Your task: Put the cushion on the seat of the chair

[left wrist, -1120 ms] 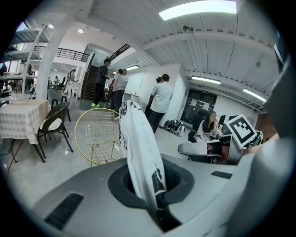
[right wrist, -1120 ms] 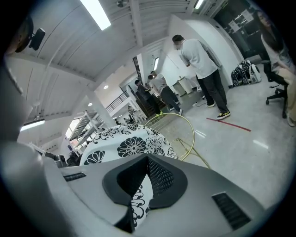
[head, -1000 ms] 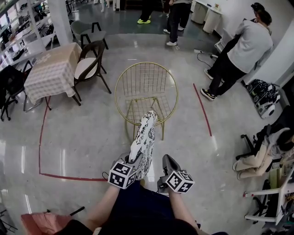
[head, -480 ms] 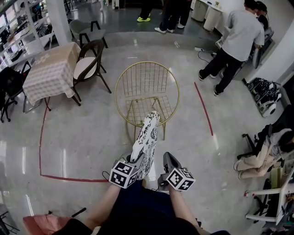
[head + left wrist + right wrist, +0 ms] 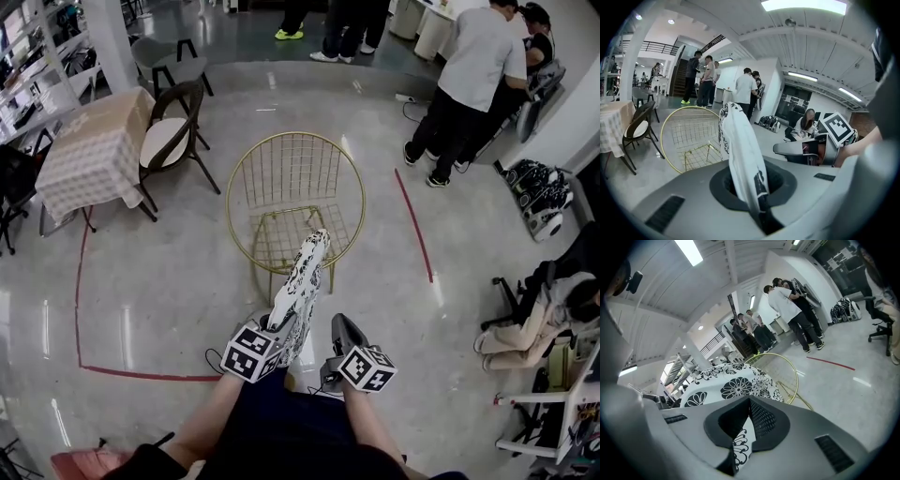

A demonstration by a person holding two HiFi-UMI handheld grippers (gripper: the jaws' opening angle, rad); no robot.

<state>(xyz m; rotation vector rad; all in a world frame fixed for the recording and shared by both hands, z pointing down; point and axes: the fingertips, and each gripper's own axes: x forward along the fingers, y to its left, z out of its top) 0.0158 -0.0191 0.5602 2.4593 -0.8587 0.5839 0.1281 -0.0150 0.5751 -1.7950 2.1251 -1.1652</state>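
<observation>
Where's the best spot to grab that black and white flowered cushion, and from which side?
Take the cushion by its thin lower edge, coming in edge-on from below, as the left gripper does now. It is a flat pad standing roughly upright, so likely only the rim fits between the jaws, not the broad faces.

Glossy grey floor (image 5: 169, 281) bears gold wire chair (image 5: 293, 187).
</observation>
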